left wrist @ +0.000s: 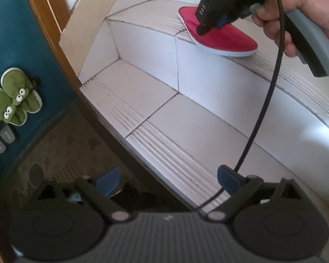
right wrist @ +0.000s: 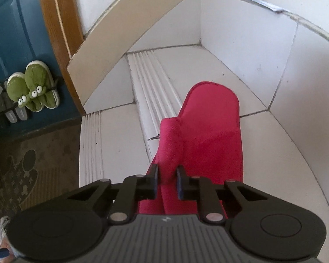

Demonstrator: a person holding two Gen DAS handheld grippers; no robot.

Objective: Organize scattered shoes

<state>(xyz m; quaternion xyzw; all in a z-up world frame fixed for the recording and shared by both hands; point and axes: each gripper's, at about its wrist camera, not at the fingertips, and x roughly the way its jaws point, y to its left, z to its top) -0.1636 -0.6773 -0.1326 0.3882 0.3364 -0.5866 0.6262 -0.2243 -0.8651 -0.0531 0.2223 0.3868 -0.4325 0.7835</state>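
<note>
Right wrist view: my right gripper point(right wrist: 167, 180) has its jaws pinched nearly closed on a bunched fold of the red slipper point(right wrist: 210, 131) upper, close to the opening. The fabric bulges up between the fingers, so the bite is on cloth only, not on the sole. Slipper lies on a white tiled stair step point(right wrist: 258, 153), toe pointing away from me, its left edge close by the ribbed nosing.

Left wrist view: same slipper point(left wrist: 221, 37) seen from the side, white sole flat on the upper step, the right gripper point(left wrist: 202, 29) coming down onto it from above. My left gripper point(left wrist: 167, 180) hangs over the lower step with jaws spread wide, holding nothing. A black cable point(left wrist: 272, 92) loops across from the right tool toward it.

Destination, as I judge it: the blue door point(right wrist: 8, 43) at left, where the green frog slippers point(right wrist: 33, 87) and a grey pair already hang in a rack.

Notes for doing the lift well:
- Grip looks shallow; a fold of terry can slide out. I'd check it holds before swinging.
- Lift straight up first so the sole clears the nosing.
- Expect the heel to droop and the slipper to swing; move slowly.
- Keep the cable from snagging on the left fingers.
- Left gripper is free to steady the sole if it twists.
</note>
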